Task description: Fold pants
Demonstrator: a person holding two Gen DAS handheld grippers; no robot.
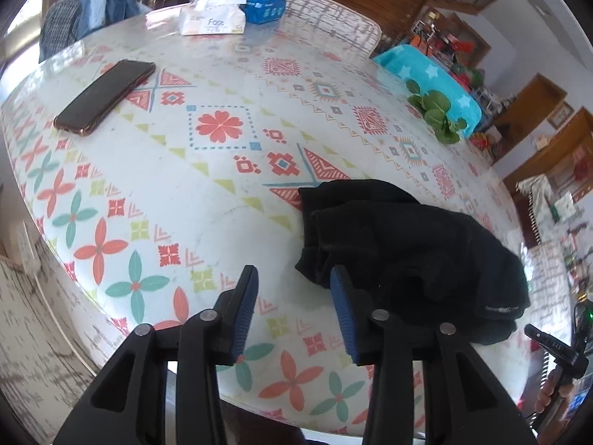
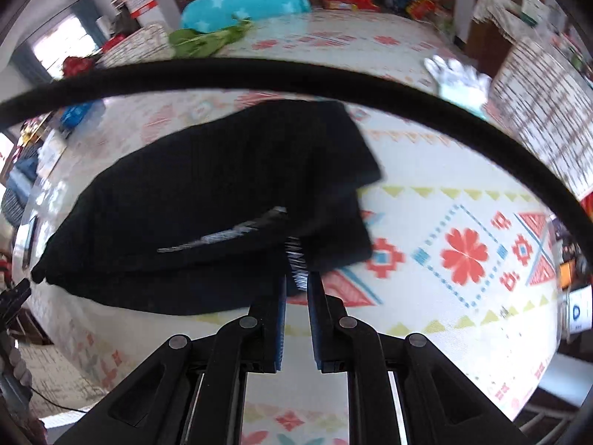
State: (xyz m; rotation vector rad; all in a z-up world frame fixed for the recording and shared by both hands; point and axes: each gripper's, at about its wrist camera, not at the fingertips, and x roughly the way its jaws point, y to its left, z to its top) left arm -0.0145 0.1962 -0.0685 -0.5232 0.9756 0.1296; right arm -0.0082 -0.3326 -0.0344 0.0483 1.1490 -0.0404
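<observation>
I see matt black cloth in the pants [image 1: 407, 244], soft and fuzzy. The tabletop [image 1: 207, 200] cover looks glossy, smooth plastic. My left tool [image 1: 292, 289] is matt black plastic with ribbed blue pads [image 1: 343, 307]. The phone [image 1: 103, 94] shines.

Both wrist cameras angled steeply down, close over patterned table [image 1: 222, 193]; shared: black pants [image 2: 207, 193] (leafy greens too).

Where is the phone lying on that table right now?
In the left wrist view the phone lies flat on the patterned table, far left, screen dark. The tissue pack sits beyond it, and the black pants lie well off to the right.
</observation>
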